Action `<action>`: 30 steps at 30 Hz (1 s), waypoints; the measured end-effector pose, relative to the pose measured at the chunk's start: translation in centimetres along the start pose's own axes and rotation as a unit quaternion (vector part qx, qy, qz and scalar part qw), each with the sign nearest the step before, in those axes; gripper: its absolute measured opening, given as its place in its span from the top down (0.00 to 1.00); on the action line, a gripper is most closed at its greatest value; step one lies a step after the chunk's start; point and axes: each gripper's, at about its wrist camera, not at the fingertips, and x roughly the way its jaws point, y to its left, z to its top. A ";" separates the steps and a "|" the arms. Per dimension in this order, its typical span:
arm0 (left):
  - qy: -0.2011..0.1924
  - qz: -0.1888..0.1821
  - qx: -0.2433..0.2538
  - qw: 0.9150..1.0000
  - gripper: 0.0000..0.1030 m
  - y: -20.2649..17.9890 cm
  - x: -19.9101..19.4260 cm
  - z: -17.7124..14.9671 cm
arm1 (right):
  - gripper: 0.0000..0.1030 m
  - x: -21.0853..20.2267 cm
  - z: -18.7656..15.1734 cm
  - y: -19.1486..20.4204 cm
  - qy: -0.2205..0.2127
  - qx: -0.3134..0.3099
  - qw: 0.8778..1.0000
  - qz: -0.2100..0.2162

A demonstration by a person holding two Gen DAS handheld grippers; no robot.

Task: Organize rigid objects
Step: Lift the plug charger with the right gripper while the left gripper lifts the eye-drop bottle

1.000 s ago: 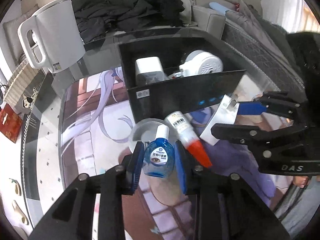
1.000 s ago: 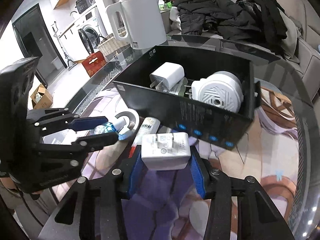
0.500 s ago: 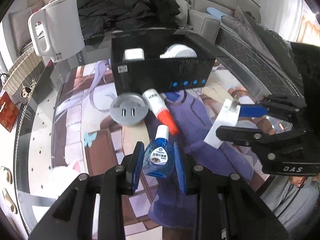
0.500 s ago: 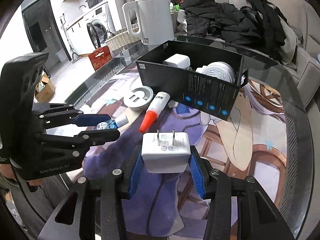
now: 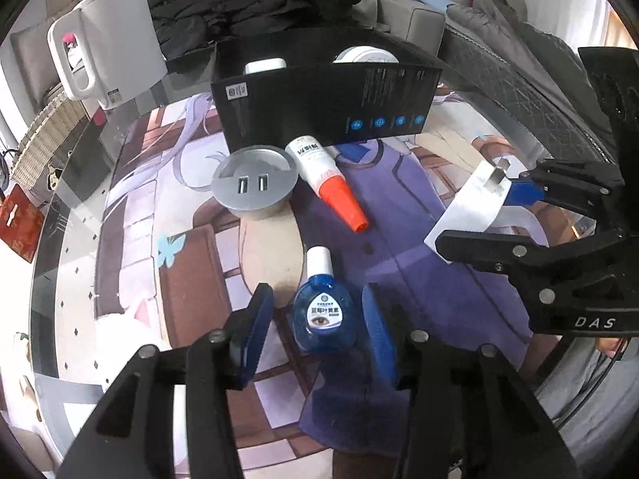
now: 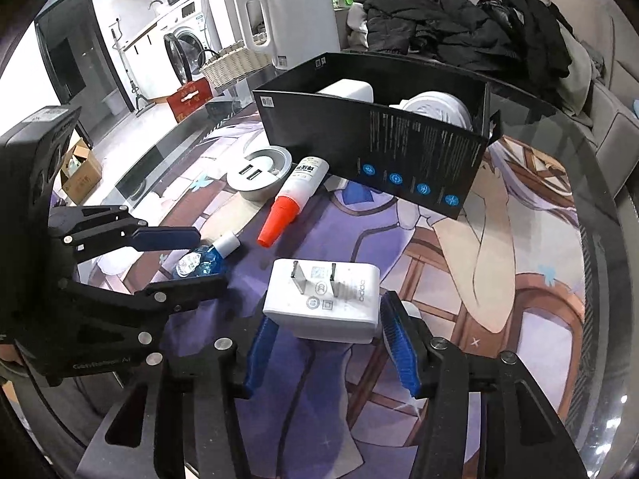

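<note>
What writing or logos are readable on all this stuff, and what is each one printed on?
"DAS": on the right gripper, seen from the left wrist.
"oppo": on the white charger.
Chinese characters above an eye picture: label of the blue eye-drop bottle, too small to read.
Chinese characters: on the orange-capped glue tube, blurred.
Fine print and blue icons: on the black box, unreadable.
Lettering on the left gripper: blurred.

I see only the tops of 2 white items over the black box (image 5: 319,95) wall at upper centre; the eye-drop bottle (image 5: 323,315) label is too small to read
</note>
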 end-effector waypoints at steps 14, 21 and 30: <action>-0.028 -0.001 0.002 1.000 0.72 -0.2 -1.3 0.7 | 0.56 -1.7 0.1 0.2 -0.028 0.000 1.000 -0.002; -0.103 0.015 0.021 0.994 0.72 -0.8 -4.2 1.7 | 0.56 -6.4 0.6 1.4 -0.130 -0.015 0.991 -0.028; -0.204 0.016 0.017 0.979 0.72 -0.7 -8.7 3.4 | 0.56 -11.6 1.5 2.4 -0.237 -0.026 0.970 -0.051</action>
